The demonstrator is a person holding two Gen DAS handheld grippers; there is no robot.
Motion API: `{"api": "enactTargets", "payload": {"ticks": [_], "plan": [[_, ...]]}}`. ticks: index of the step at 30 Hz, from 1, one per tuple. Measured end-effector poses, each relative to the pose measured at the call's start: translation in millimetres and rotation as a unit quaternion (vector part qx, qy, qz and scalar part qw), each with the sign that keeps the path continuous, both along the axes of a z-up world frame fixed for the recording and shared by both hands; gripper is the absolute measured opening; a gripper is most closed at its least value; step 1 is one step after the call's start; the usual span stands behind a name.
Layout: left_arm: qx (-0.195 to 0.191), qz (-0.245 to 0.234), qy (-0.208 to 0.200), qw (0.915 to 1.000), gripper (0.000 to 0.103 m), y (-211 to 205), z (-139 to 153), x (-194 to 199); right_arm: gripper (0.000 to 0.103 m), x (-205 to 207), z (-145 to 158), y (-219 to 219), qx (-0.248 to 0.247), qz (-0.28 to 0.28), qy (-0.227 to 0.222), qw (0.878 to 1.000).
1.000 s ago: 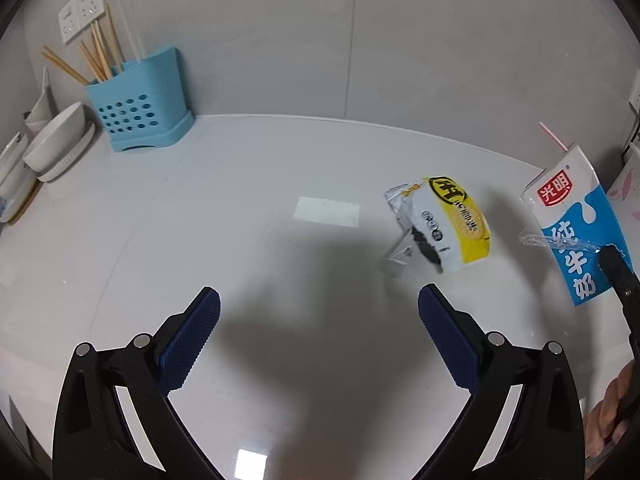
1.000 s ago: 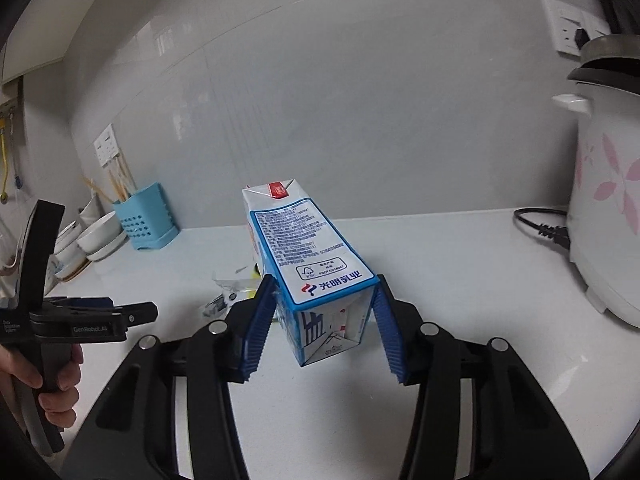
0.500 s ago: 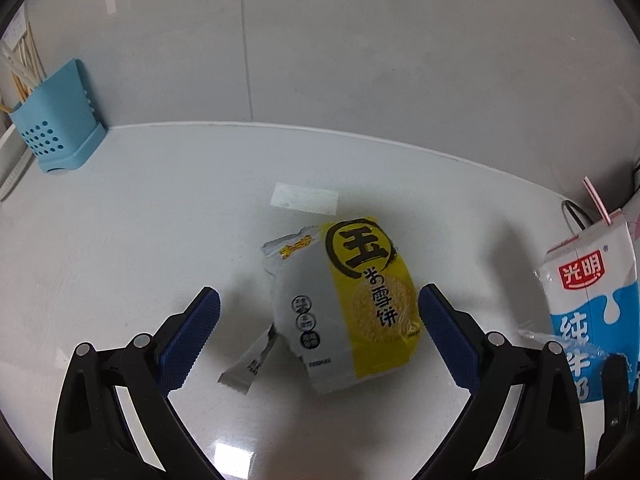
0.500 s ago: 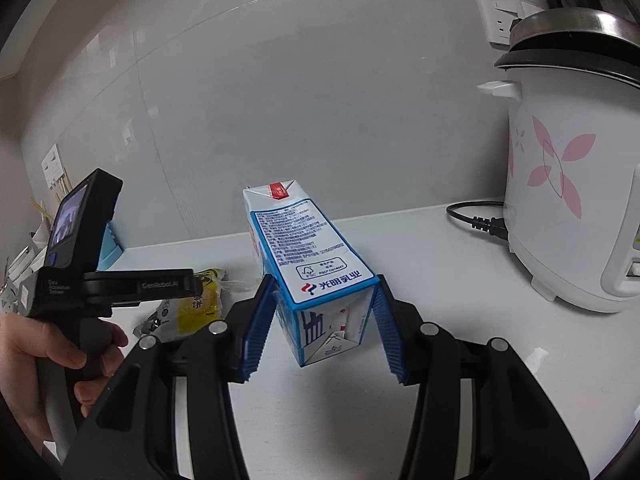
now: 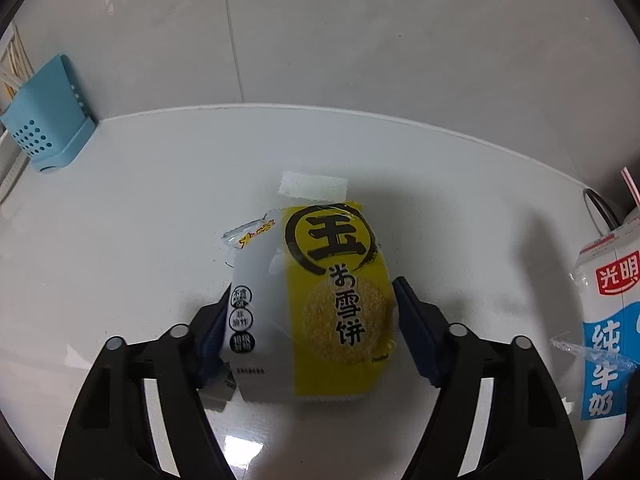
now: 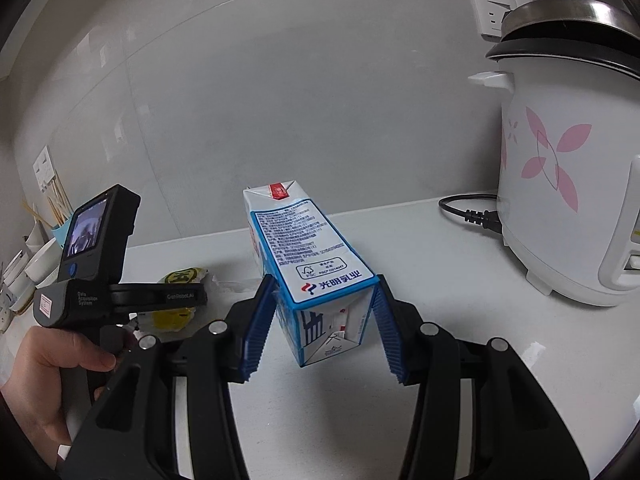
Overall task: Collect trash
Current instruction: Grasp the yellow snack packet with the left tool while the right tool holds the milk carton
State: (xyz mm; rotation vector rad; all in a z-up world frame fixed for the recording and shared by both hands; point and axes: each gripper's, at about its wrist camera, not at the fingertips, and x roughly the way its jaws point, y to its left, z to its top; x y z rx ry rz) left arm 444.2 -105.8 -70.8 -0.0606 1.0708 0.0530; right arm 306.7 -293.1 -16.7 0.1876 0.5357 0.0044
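Observation:
A yellow and white snack packet (image 5: 308, 304) lies flat on the white counter (image 5: 140, 220). My left gripper (image 5: 310, 320) points down over it. Its jaws are closing, the packet is between them, and both blue pads touch the packet's sides. A torn silver scrap (image 5: 218, 394) sticks out under the packet's near left corner. My right gripper (image 6: 324, 320) is shut on a blue and white milk carton (image 6: 312, 256) and holds it tilted above the counter. The left wrist view has this carton (image 5: 608, 320) at the far right edge. In the right wrist view the packet (image 6: 184, 276) lies behind the left gripper's body.
A white rice cooker (image 6: 568, 200) with pink petals stands at the right, its black cord (image 6: 468, 212) lying on the counter. A blue utensil holder (image 5: 44, 132) with chopsticks stands at the back left by stacked bowls (image 6: 36, 268). A person's hand (image 6: 52, 360) grips the left handle.
My left gripper came down over the snack packet, which now fills the gap, and its jaws narrowed onto the packet's sides. The right gripper kept hold of the milk carton and turned a little rightward.

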Motion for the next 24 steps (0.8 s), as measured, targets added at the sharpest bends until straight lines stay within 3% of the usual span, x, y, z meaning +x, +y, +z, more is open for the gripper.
{"api": "enactTargets", "payload": {"ticks": [2,5,16,24], "plan": [[-0.002,-0.004,0.003,1.0,0.047,0.8,1.6,-4.4,0.046,0.4,-0.2,-1.2,0.003,-0.001,0.001,1.0],[-0.002,-0.014,-0.002,0.9999,0.039,2.1,5.4,-13.2,0.046,-0.1,1.2,-1.6,0.004,-0.003,0.002,1.0],[0.003,-0.023,-0.032,0.9992,0.039,18.1,36.6,-68.7,0.046,-4.4,3.6,-0.3,0.003,0.009,-0.007,1.0],[0.0,-0.03,-0.045,0.9985,0.039,45.2,67.1,-140.6,0.046,-39.0,8.0,8.0,0.003,0.018,-0.014,1.0]]}}
